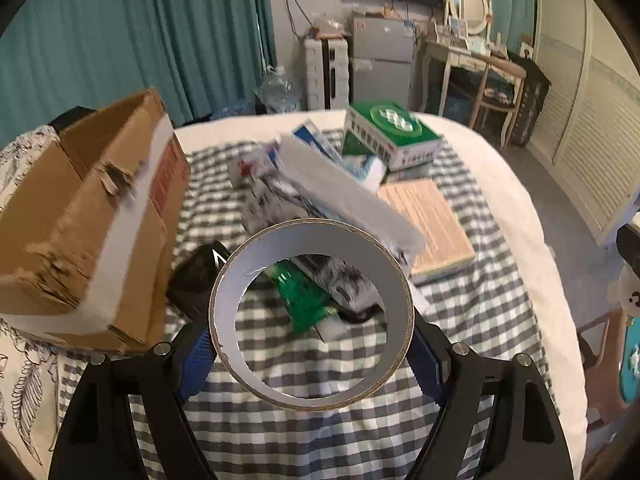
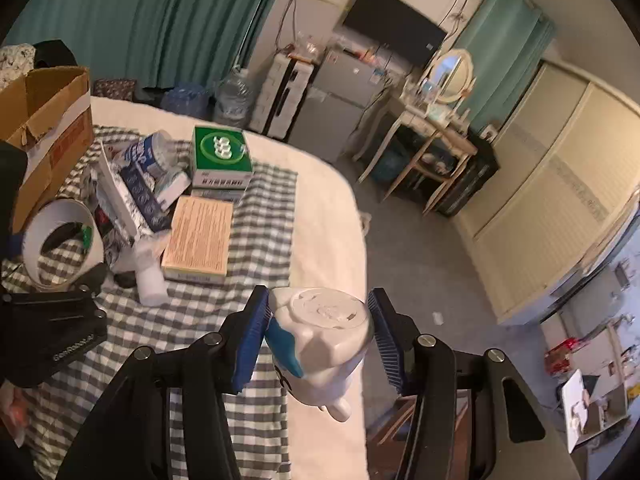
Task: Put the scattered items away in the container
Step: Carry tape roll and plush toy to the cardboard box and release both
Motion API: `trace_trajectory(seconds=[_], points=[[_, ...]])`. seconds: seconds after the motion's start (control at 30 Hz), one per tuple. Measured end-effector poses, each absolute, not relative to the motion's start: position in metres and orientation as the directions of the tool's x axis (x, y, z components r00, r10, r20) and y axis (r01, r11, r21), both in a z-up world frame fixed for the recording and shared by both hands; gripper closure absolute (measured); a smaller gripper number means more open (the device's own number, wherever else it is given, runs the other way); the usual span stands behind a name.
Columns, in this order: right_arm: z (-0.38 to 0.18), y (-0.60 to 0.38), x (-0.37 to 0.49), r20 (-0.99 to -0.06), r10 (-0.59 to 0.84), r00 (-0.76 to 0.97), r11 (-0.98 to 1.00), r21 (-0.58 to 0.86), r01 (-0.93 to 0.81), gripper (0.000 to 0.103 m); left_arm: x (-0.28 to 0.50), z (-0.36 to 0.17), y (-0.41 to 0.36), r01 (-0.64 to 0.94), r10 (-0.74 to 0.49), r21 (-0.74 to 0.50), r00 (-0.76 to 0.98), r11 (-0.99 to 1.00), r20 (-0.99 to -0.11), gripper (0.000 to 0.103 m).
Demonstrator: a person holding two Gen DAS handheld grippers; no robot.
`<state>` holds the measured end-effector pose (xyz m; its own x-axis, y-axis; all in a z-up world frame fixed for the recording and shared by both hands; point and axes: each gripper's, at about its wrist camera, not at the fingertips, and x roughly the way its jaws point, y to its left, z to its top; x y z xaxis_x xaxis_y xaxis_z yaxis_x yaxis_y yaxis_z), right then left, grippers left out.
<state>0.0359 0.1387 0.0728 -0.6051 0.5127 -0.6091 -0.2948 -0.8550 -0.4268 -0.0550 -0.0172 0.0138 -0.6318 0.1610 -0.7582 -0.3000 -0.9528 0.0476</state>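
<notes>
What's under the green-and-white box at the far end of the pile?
The green-and-white box rests on another flat box, only its front edge visible. Anything beneath that is hidden.

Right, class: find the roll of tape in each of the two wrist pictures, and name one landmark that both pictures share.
Left wrist view: the roll of tape sits low in the centre, gripped between the blue pads of the left hand-held gripper.
Right wrist view: the same roll is at the left edge, above the checked cloth.
Shared landmark: the green and white box.
</notes>
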Motion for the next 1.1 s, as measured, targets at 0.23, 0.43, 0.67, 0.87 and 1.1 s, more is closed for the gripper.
trace_trajectory(seconds=[0.23, 0.43, 0.67, 0.87, 1.1], points=[[0.088, 0.116, 0.04, -0.526, 0.558, -0.642, -0.819, -0.477, -0.32, 0.052, -0.06, 0.036, -0.037, -0.259, 0.17, 0.012, -0.666, -0.966, -0.726, 0.019], [0.101, 0.099, 0.04, -0.54, 0.508, -0.671, -0.849, -0.442, -0.288, 0.052, -0.066, 0.06, -0.07, -0.176, 0.143, -0.028, -0.685, -0.984, -0.714, 0.019], [0.117, 0.075, 0.028, -0.604, 0.358, -0.712, -0.93, -0.297, -0.215, 0.052, -0.067, 0.109, -0.122, -0.076, 0.106, -0.074, -0.763, -0.994, -0.637, 0.019], [0.148, 0.033, 0.003, -0.602, 0.195, -0.774, -0.979, -0.162, -0.121, 0.052, -0.071, 0.143, -0.174, -0.005, 0.066, -0.107, -0.816, -0.994, -0.575, 0.019], [0.166, -0.041, -0.051, -0.588, -0.013, -0.809, -0.998, -0.037, 0.043, 0.052, -0.093, 0.143, -0.236, 0.086, -0.005, -0.115, -0.822, -0.99, -0.569, 0.019]])
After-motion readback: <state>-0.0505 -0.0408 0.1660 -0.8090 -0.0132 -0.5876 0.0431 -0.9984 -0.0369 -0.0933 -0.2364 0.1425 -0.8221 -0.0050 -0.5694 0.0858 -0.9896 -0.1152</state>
